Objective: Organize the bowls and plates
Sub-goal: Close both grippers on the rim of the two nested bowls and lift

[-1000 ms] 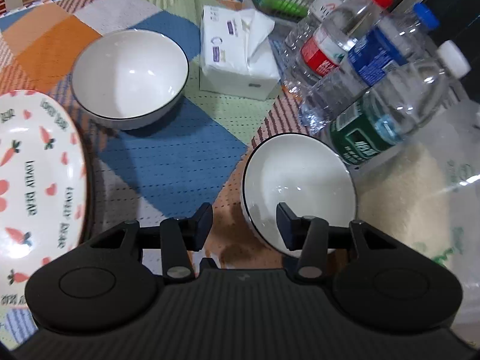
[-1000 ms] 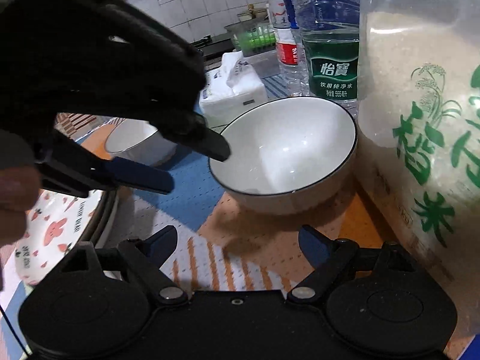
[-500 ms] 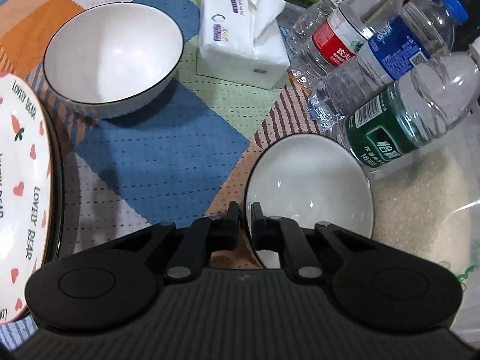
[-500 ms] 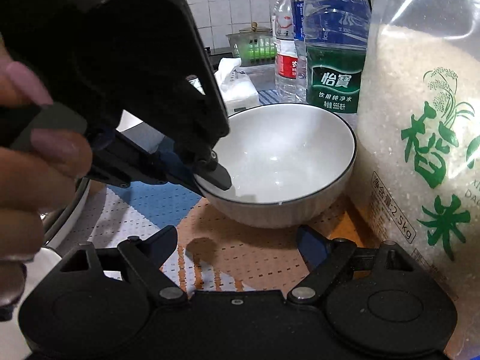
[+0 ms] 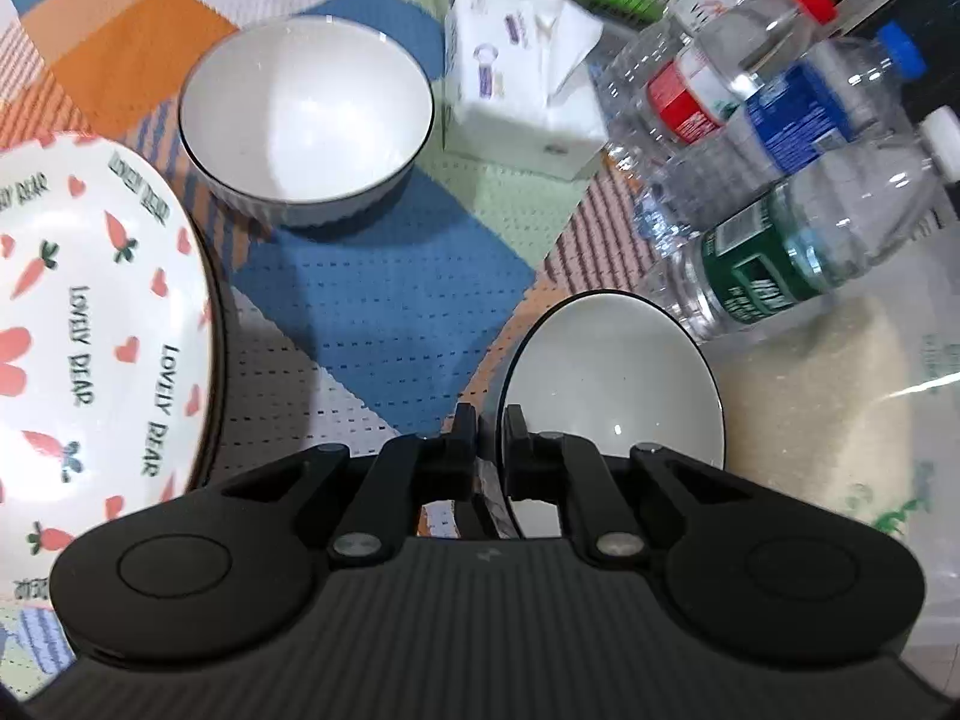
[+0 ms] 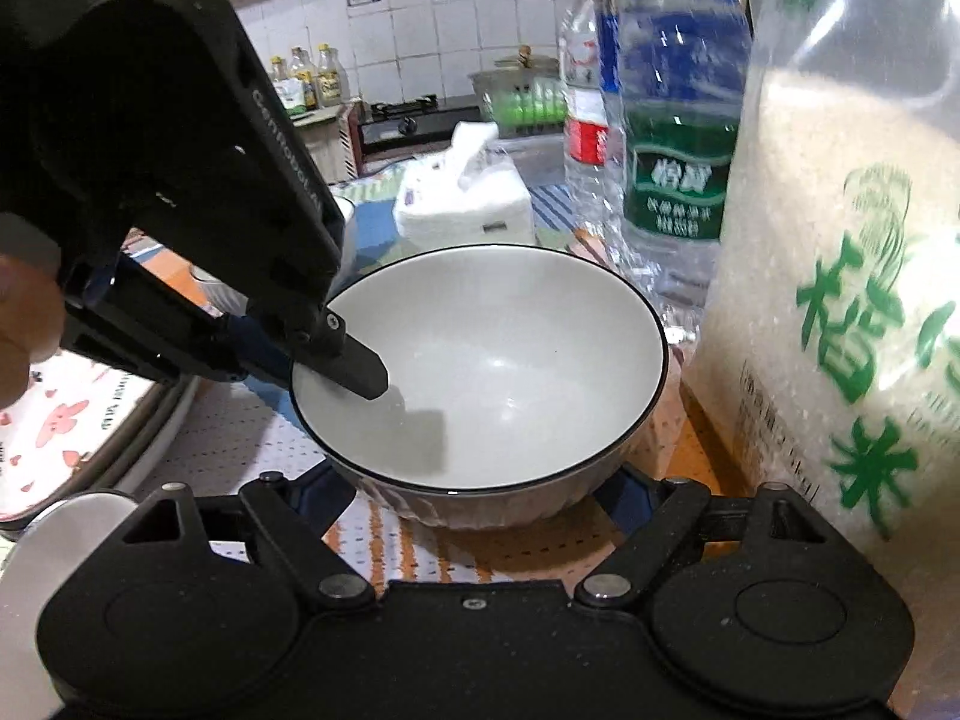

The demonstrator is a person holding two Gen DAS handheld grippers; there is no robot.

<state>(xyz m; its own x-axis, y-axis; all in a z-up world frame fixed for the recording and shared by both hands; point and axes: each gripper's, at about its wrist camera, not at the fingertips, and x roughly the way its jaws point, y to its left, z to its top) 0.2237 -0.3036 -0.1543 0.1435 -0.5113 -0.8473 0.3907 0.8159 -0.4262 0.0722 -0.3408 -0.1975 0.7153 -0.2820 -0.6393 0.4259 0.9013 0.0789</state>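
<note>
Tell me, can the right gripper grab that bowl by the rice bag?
Probably yes. The right gripper has its jaws wide open with the bowl between them, nothing blocking. But the left gripper already pinches its rim.

A white tissue pack (image 5: 522,96) sits on the patchwork cloth (image 5: 384,300) covering the surface. Just right of the pack stand several clear water bottles (image 5: 780,192), with red, blue and green labels. Beyond them to the right, a clear bag of rice (image 6: 840,312) with green print stands upright.
</note>
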